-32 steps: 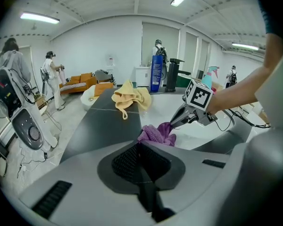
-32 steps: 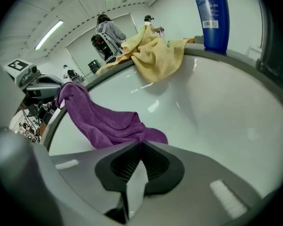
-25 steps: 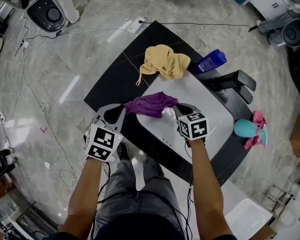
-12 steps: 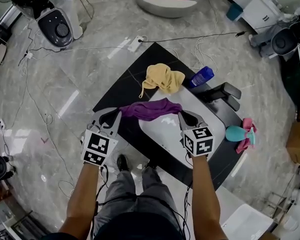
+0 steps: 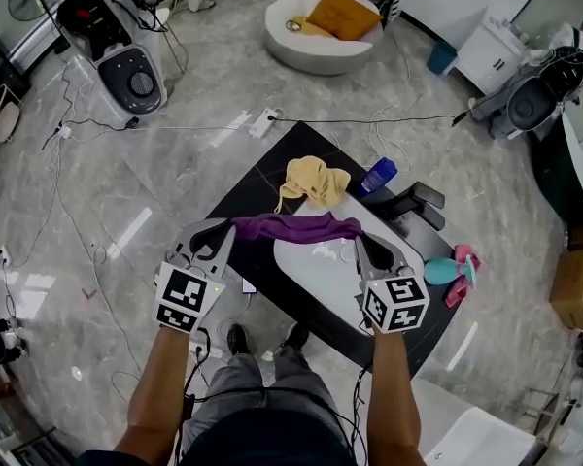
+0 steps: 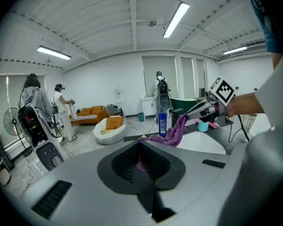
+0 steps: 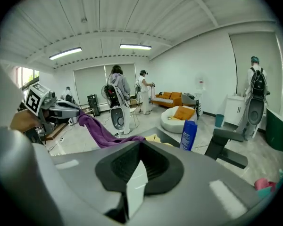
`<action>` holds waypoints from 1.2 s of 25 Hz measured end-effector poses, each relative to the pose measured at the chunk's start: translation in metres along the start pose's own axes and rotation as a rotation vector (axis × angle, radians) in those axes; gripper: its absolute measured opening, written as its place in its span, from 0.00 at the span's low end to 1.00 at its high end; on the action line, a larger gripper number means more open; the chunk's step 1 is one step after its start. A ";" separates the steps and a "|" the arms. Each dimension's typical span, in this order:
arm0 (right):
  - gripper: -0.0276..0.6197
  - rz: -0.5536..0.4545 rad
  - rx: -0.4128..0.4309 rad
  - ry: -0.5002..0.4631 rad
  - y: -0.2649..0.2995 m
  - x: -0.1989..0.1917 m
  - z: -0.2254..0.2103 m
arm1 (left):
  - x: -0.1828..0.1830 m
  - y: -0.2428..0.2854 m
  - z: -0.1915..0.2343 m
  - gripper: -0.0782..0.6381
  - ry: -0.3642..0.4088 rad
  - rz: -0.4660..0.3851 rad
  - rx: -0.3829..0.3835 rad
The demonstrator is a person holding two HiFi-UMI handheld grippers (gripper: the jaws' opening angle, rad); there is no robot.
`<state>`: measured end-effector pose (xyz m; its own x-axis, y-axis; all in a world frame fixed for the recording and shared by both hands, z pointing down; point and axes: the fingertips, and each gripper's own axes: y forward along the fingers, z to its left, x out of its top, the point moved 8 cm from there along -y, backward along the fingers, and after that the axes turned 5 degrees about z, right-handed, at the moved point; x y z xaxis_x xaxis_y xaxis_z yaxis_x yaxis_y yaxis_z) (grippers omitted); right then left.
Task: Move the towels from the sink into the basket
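Left tool and right tool are each clamping one end of the purple towel, stretching it above the sink. Judged light, limp and non-fragile; end grips are suiting it.

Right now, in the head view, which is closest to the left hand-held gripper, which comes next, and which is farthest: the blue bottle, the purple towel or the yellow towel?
1. Purple towel: pinched in the left hand-held gripper.
2. Yellow towel: lying on the black counter, up and to the right.
3. Blue bottle: farther right, just past the yellow towel.
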<state>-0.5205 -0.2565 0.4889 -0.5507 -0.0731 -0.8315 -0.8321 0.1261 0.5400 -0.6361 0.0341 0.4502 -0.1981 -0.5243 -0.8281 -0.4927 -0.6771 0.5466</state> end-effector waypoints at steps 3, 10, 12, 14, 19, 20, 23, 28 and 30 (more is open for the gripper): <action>0.07 -0.058 -0.009 -0.012 -0.025 0.017 0.013 | 0.014 -0.022 0.001 0.13 -0.001 -0.039 0.000; 0.07 -0.195 -0.053 -0.039 -0.079 0.053 0.040 | 0.041 -0.071 0.006 0.13 0.004 -0.139 0.015; 0.07 -0.224 -0.063 -0.046 -0.093 0.061 0.049 | 0.046 -0.086 0.009 0.13 0.007 -0.163 0.019; 0.07 -0.250 -0.073 -0.054 -0.105 0.069 0.059 | 0.050 -0.100 0.011 0.13 0.008 -0.191 0.017; 0.07 -0.303 -0.099 -0.069 -0.127 0.087 0.081 | 0.056 -0.128 0.021 0.13 0.012 -0.236 0.017; 0.07 -0.309 -0.103 -0.074 -0.131 0.090 0.084 | 0.057 -0.132 0.023 0.13 0.013 -0.240 0.019; 0.07 -0.325 -0.115 -0.084 -0.138 0.094 0.092 | 0.060 -0.142 0.026 0.13 0.020 -0.263 0.014; 0.07 -0.349 -0.152 -0.091 -0.152 0.097 0.109 | 0.059 -0.154 0.032 0.13 0.027 -0.288 -0.004; 0.07 -0.360 -0.176 -0.093 -0.159 0.098 0.117 | 0.058 -0.156 0.034 0.13 0.032 -0.300 -0.022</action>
<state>-0.4341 -0.1683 0.3066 -0.2212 0.0094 -0.9752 -0.9734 -0.0627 0.2202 -0.5998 0.1273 0.3123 -0.0193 -0.3149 -0.9489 -0.5064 -0.8153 0.2808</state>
